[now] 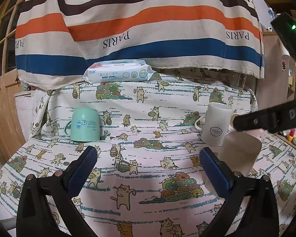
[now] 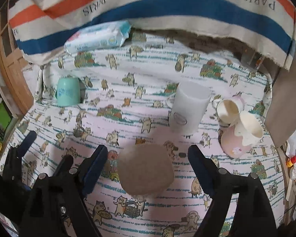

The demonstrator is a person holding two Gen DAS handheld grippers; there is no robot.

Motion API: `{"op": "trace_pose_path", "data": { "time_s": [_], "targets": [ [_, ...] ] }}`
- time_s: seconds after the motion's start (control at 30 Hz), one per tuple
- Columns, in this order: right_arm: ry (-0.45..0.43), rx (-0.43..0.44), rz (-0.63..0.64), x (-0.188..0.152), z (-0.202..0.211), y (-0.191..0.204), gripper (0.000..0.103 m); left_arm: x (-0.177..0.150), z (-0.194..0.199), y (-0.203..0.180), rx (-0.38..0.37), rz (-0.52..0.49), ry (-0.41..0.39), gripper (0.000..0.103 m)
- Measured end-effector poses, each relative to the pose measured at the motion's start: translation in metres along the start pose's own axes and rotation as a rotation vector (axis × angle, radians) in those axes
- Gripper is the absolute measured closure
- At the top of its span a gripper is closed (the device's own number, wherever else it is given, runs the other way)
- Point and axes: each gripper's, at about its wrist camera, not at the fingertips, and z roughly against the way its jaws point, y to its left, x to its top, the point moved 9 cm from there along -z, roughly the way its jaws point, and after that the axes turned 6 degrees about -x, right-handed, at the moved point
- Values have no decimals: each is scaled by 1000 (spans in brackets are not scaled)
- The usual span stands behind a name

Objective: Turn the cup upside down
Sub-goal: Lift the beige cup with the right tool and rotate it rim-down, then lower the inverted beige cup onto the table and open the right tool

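Both claws hang wide apart and hold nothing. Just ahead of the right gripper (image 2: 148,154), slightly right, the white mug (image 2: 189,108) stands upright on the cat-print cloth (image 2: 128,102). From the left gripper (image 1: 148,160) it sits forward-right; the green mug (image 1: 85,124) stands inverted forward-left
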Motion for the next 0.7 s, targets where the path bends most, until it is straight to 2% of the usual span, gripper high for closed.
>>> {"op": "trace_pose_path", "data": {
  "time_s": [0.27, 0.4, 0.5, 0.6, 0.7],
  "targets": [
    [-128, 53, 17, -3, 17, -9, 16, 1, 5, -7, -14, -20, -18, 0],
    [-202, 36, 9, -6, 22, -21, 10, 1, 6, -9, -16, -30, -23, 0],
    [-270, 58, -39, -5, 28, -36, 0, 1, 6, -9, -15, -25, -23, 0],
    [-364, 95, -98, -5, 33, -54, 0, 1, 6, -9, -13, -22, -24, 0],
    [-394, 132, -141, -10, 31, -67, 0, 2, 6, -8, -12, -24, -26, 0]
  ]
}}
